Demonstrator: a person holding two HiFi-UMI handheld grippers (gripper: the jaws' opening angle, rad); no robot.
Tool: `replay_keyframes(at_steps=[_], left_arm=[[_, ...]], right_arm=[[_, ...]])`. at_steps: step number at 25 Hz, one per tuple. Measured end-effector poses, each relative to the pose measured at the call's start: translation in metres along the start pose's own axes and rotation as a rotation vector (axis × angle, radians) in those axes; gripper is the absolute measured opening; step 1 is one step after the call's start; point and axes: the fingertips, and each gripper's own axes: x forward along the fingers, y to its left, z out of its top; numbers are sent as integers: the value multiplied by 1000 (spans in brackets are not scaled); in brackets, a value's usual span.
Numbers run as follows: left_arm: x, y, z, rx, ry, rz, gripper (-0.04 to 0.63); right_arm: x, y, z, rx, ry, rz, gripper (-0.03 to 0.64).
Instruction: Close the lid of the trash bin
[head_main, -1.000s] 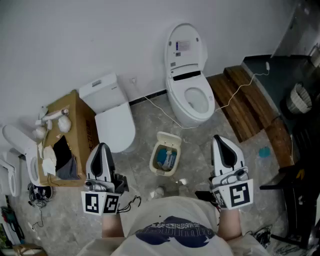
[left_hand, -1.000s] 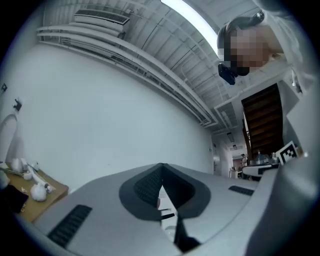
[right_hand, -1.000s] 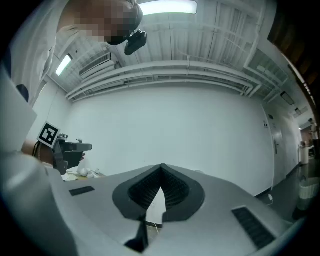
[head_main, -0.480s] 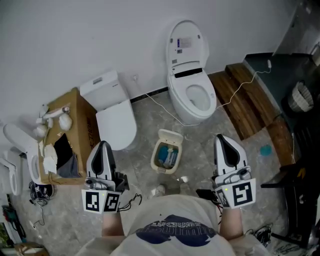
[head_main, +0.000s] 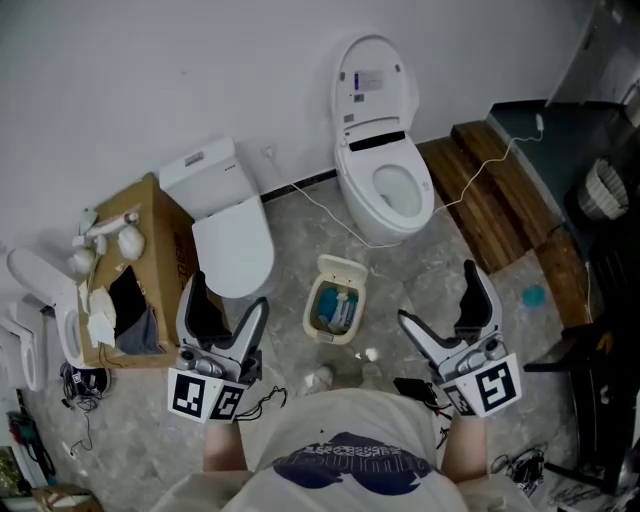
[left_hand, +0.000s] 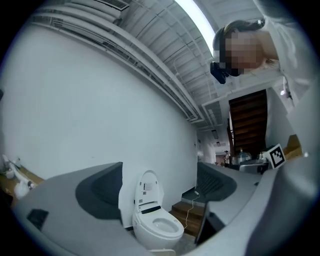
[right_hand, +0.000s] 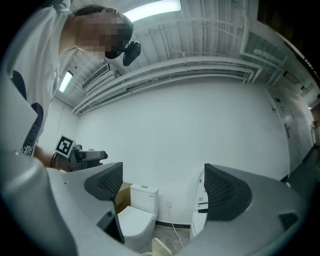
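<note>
A small cream trash bin (head_main: 333, 305) stands on the grey floor between the two toilets. Its lid (head_main: 340, 268) is tipped up at the far side, and blue rubbish shows inside. My left gripper (head_main: 225, 312) is held low at the bin's left, and its jaws are opening wide with nothing between them. To the bin's right, my right gripper (head_main: 448, 315) is opening too and is also empty. Both are apart from the bin. In the right gripper view the lid (right_hand: 161, 246) peeks in at the bottom edge, below that gripper (right_hand: 162, 187). The left gripper (left_hand: 160, 185) faces the open toilet.
A white toilet (head_main: 385, 150) with raised lid stands by the far wall, and a closed toilet (head_main: 225, 225) stands to its left. A cardboard box (head_main: 150, 240) of clutter is at the left, wooden steps (head_main: 495, 195) at the right. A white cable (head_main: 330, 222) runs over the floor.
Both grippers' jaws, shut in the earlier frames, now stand spread wide. The left gripper has shifted slightly; the bin and its lid are unchanged.
</note>
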Motion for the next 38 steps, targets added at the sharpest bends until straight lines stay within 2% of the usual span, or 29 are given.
replay_keyframes(at_steps=[5, 9, 14, 18, 21, 23, 27, 31, 35, 38], left_arm=[[10, -15, -18, 38, 69, -104, 454], [18, -18, -26, 80, 89, -124, 453], [25, -21, -28, 18, 64, -120, 453], [29, -14, -22, -20, 33, -83, 453], [33, -9, -16, -54, -1, -46, 453], [36, -8, -16, -61, -9, -33, 453], [44, -9, -17, -49, -11, -21, 453], [57, -10, -12, -30, -29, -2, 453], [75, -5, -17, -11, -50, 28, 453], [87, -2, -29, -4, -37, 36, 453]], right_arm=[[-7, -6, -9, -39, 43, 28, 499], [-9, -11, -14, -63, 74, 30, 497], [-7, -6, -29, -132, 150, 97, 496], [-1, -2, -66, -258, 316, 171, 495], [9, -5, -99, -240, 415, 222, 495], [21, -7, -129, -229, 484, 279, 495], [48, -4, -220, -294, 661, 447, 499], [72, 7, -316, -246, 845, 593, 499], [100, 16, -412, -190, 999, 671, 499], [120, 18, -472, -171, 1093, 673, 499]])
